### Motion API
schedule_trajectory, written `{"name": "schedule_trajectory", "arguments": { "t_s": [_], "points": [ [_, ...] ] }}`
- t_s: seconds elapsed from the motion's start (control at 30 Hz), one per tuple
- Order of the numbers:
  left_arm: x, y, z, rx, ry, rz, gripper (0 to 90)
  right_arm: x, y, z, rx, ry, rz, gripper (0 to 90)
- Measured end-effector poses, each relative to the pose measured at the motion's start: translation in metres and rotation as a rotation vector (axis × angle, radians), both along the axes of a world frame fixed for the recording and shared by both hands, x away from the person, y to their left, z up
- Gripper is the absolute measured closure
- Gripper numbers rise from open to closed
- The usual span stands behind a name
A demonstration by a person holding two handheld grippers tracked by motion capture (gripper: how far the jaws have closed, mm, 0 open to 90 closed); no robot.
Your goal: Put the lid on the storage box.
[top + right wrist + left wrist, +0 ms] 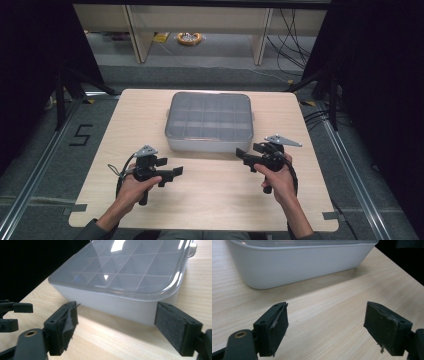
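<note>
Grey compartment box [210, 122] with clear lid [130, 265] on, sitting mid-table toward the far edge of the wooden table [215, 195]. Left gripper [175, 171] near the box's front-left corner, jaws wide, nothing between. Right gripper [244, 154] just off the front-right corner, jaws wide, empty; box wall visible beyond them.

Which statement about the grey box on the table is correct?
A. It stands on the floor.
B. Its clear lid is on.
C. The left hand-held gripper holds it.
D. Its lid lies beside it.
B: the clear lid sits closed on the grey box, and the dividers show through it.
</note>
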State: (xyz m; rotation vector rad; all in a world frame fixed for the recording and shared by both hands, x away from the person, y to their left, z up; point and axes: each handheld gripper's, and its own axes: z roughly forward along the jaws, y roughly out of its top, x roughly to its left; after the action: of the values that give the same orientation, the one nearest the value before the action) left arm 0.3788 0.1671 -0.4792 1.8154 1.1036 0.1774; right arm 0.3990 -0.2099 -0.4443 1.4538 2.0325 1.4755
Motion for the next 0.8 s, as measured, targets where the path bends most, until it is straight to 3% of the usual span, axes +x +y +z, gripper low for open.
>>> {"name": "schedule_trajectory", "arguments": {
  "t_s": [0.1, 0.13, 0.23, 0.27, 0.3, 0.43, 0.47, 0.5, 0.53, 0.57, 0.77, 0.8],
  "points": [
    [-0.004, 0.001, -0.003, 0.006, 0.002, -0.006, 18.7, -0.003, 0.003, -0.001, 0.012, 0.010, -0.007, 19.1],
    [-0.005, 0.001, -0.003, 0.004, 0.004, -0.010, 18.6, -0.005, 0.004, -0.002, -0.011, -0.017, 0.011, 18.9],
    [-0.012, 0.004, -0.007, 0.006, 0.002, -0.018, 18.6, -0.008, 0.005, -0.003, -0.025, -0.004, 0.014, 19.0],
    [-0.018, 0.007, -0.009, 0.023, -0.006, -0.019, 18.6, -0.012, 0.008, -0.006, -0.002, 0.010, 0.019, 19.4],
    [-0.020, 0.007, -0.010, 0.022, -0.013, -0.013, 18.6, -0.013, 0.008, -0.007, -0.020, -0.004, 0.021, 19.7],
    [-0.026, 0.009, -0.012, 0.026, -0.011, -0.012, 18.8, -0.019, 0.014, -0.009, 0.002, 0.044, 0.019, 19.7],
    [-0.028, 0.010, -0.013, 0.025, -0.007, -0.017, 18.8, -0.017, 0.013, -0.013, -0.026, -0.004, 0.038, 19.8],
    [-0.030, 0.009, -0.014, 0.024, -0.009, -0.021, 18.8, -0.020, 0.014, -0.013, -0.056, 0.010, 0.044, 19.9],
    [-0.032, 0.009, -0.014, 0.032, -0.009, -0.026, 18.8, -0.024, 0.018, -0.014, -0.020, 0.030, 0.034, 19.9],
    [-0.036, 0.009, -0.015, 0.047, -0.014, -0.040, 18.8, -0.023, 0.015, -0.015, -0.055, 0.013, 0.057, 19.9],
    [-0.043, 0.008, -0.016, 0.046, -0.030, -0.053, 18.7, -0.031, 0.018, -0.021, -0.065, 0.021, 0.051, 19.9],
    [-0.046, 0.009, -0.015, 0.052, -0.028, -0.058, 18.7, -0.034, 0.016, -0.024, -0.070, 0.022, 0.072, 19.9]
  ]
}}
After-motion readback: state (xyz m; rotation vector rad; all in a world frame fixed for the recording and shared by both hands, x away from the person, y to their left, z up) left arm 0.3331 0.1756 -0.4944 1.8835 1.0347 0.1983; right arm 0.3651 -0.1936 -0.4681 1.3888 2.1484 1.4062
